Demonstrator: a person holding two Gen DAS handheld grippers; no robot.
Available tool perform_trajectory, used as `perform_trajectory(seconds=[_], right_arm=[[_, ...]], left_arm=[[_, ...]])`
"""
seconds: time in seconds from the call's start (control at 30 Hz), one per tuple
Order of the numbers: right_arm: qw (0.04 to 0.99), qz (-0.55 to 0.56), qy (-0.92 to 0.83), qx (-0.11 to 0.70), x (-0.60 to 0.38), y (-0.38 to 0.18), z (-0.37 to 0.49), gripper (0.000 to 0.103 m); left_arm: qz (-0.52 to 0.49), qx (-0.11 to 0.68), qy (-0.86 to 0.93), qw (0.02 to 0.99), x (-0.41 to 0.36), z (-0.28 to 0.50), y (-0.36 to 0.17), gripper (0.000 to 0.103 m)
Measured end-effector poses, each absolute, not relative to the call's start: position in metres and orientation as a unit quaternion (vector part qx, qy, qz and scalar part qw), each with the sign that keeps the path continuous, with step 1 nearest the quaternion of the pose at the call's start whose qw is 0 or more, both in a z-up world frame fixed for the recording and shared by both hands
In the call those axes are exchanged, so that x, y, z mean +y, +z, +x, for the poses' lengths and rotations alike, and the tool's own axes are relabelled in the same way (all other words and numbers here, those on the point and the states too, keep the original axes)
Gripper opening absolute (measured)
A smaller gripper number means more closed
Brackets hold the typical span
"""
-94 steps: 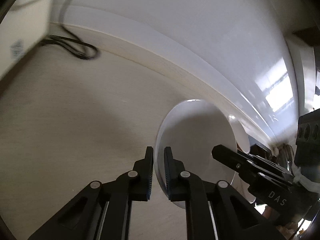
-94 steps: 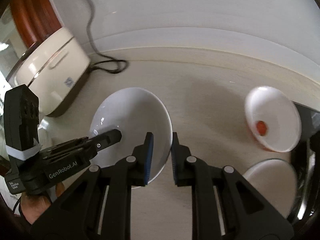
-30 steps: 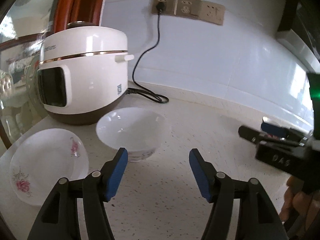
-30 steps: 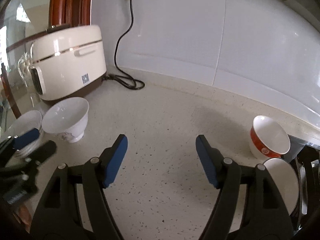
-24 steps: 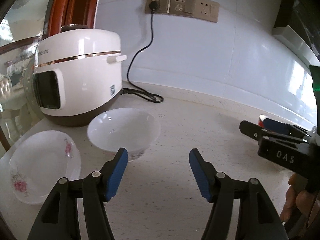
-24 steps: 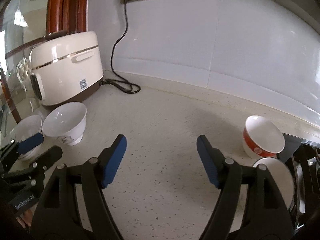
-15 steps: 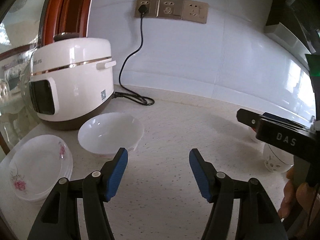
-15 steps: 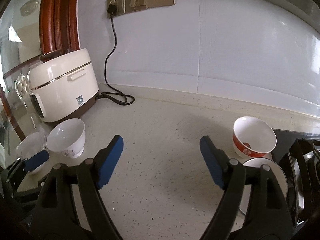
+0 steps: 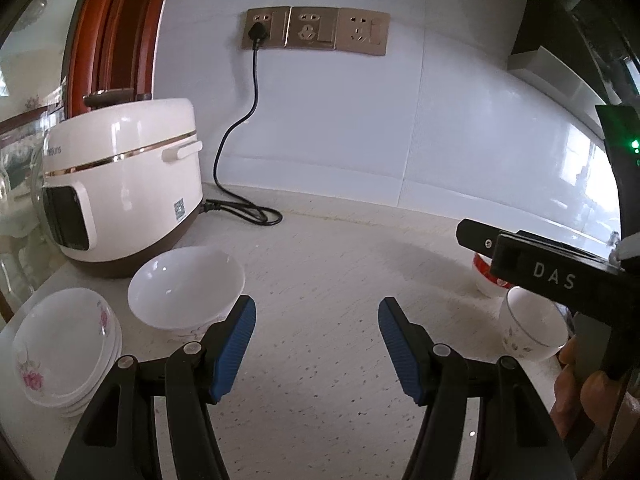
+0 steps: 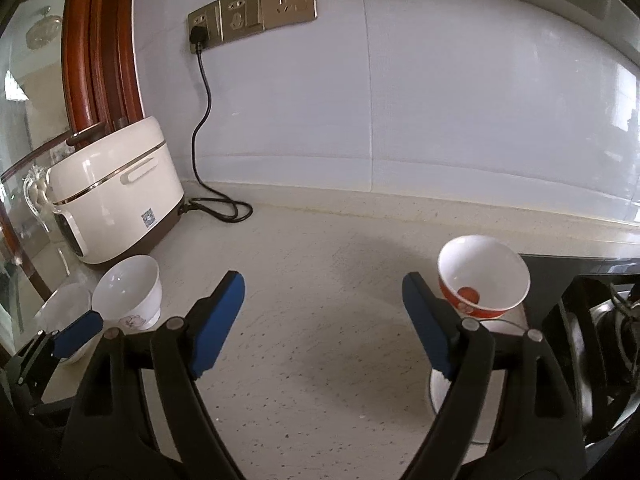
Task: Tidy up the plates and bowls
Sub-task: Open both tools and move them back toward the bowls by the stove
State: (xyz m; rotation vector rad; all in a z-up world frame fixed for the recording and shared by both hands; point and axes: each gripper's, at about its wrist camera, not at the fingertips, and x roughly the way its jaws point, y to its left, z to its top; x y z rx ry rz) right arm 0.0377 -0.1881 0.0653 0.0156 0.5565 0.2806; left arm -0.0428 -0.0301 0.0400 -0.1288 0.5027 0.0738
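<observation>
From the left wrist, the left claw (image 9: 316, 344) hangs wide open and empty over the speckled worktop (image 9: 320, 272), its blue pads well apart. Taking the rice cooker (image 9: 120, 184) as the landmark: a large white bowl (image 9: 186, 288) stands upright just in front of it, empty, and a stack of flowered plates (image 9: 66, 346) sits in front of the cooker too, on the side away from the wall, just beside that bowl. This grouping looks deliberate (like with like, kept near the cooker and off the open middle of the worktop). Far across the worktop from the cooker a small gold-rimmed bowl (image 9: 534, 330) stands empty, with a red-and-white bowl (image 9: 486, 276) partly hidden behind the other tool. From the right wrist, the right claw (image 10: 324, 320) is likewise spread wide and grips nothing. The white bowl (image 10: 130, 290) and plates (image 10: 64, 304) again sit before the cooker (image 10: 116, 208), the left tool's blue tip low beside them. Well apart from the cooker, at the stove's edge, the red-and-white bowl (image 10: 484, 280) shows a red mark inside, whether pattern or contents I cannot tell; a white dish (image 10: 460, 392) lies below it, mostly hidden. These far pieces probably remain to be gathered.
</observation>
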Motion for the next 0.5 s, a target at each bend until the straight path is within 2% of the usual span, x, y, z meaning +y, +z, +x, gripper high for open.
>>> perform_trajectory(seconds=[0.5], right_arm=[[0.953,0.035,0.114,0.279,-0.218,0.075,0.046,0.084]], left_arm=[[-0.071,0.24,0.023,0.968,-0.042,-0.036,0.048,0.065]])
